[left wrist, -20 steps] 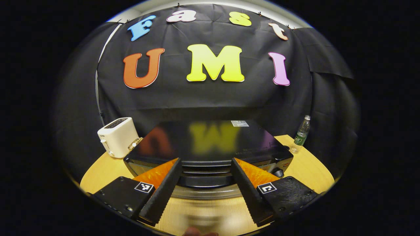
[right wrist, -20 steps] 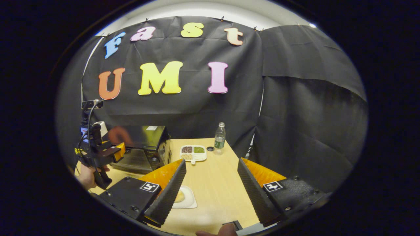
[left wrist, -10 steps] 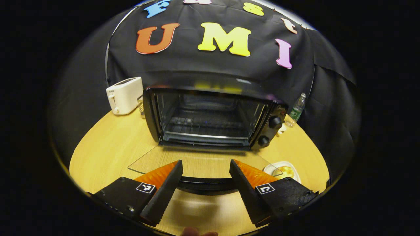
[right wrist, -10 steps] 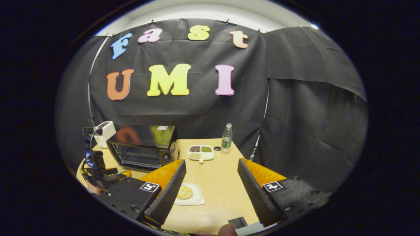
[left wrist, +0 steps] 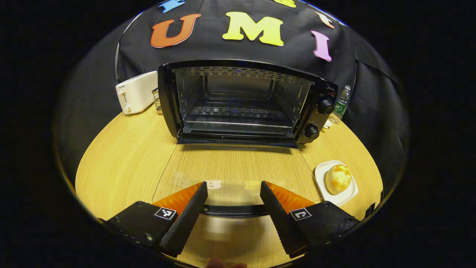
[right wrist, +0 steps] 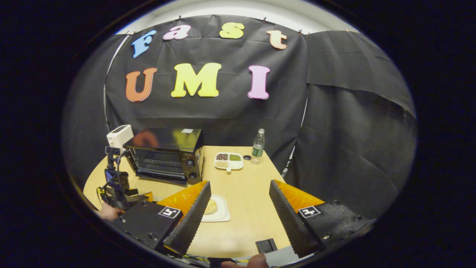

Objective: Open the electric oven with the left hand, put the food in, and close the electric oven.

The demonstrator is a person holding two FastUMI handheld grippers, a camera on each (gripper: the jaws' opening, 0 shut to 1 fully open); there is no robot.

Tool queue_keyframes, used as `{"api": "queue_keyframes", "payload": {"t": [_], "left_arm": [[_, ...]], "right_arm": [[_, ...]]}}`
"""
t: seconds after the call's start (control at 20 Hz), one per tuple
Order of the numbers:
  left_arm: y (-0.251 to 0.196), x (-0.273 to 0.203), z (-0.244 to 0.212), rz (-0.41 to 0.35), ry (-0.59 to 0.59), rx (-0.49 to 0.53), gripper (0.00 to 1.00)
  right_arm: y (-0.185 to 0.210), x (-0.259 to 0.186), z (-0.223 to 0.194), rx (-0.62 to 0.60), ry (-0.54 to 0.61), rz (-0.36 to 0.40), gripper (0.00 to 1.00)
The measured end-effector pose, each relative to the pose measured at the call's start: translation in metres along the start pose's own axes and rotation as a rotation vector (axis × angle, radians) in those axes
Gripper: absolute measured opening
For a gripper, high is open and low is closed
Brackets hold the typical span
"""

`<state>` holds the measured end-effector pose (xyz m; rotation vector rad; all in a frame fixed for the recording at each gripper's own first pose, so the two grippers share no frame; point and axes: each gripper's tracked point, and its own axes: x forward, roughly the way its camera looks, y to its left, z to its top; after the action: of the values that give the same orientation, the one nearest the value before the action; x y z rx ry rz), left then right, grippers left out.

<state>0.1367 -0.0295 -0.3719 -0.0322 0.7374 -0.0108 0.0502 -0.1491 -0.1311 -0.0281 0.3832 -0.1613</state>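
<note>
The left hand-held gripper has its 2 fingers spread, the door handle crossing the gap between them, not clamped. The glass door lies flat, fully lowered over the bench. Right of the door, a bun sits on a white plate. Beyond the door stands the electric oven, its cavity exposed. The right hand-held gripper hangs open above the bench, well short of the oven.

The light wooden table carries the open oven, toaster, water bottle, sectioned dish and bread plate.
</note>
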Motion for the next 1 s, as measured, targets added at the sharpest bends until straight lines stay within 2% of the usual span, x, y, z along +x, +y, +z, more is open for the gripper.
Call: {"api": "queue_keyframes", "payload": {"t": [0.25,0.55,0.85,1.0], "left_arm": [[0.010,-0.033,0.009,0.011,-0.049,-0.017,0.93],[0.013,-0.107,0.038,0.014,-0.163,-0.031,0.93],[0.010,-0.190,0.087,0.039,-0.304,-0.006,0.93],[0.010,-0.216,0.103,0.047,-0.348,0.000,0.93]], "right_arm": [[0.003,0.004,-0.016,0.010,0.017,0.022,0.97],[0.014,0.026,-0.054,0.039,0.074,0.085,0.98],[0.055,0.080,-0.116,0.070,0.180,0.166,0.98],[0.077,0.110,-0.145,0.077,0.227,0.183,0.98]]}}
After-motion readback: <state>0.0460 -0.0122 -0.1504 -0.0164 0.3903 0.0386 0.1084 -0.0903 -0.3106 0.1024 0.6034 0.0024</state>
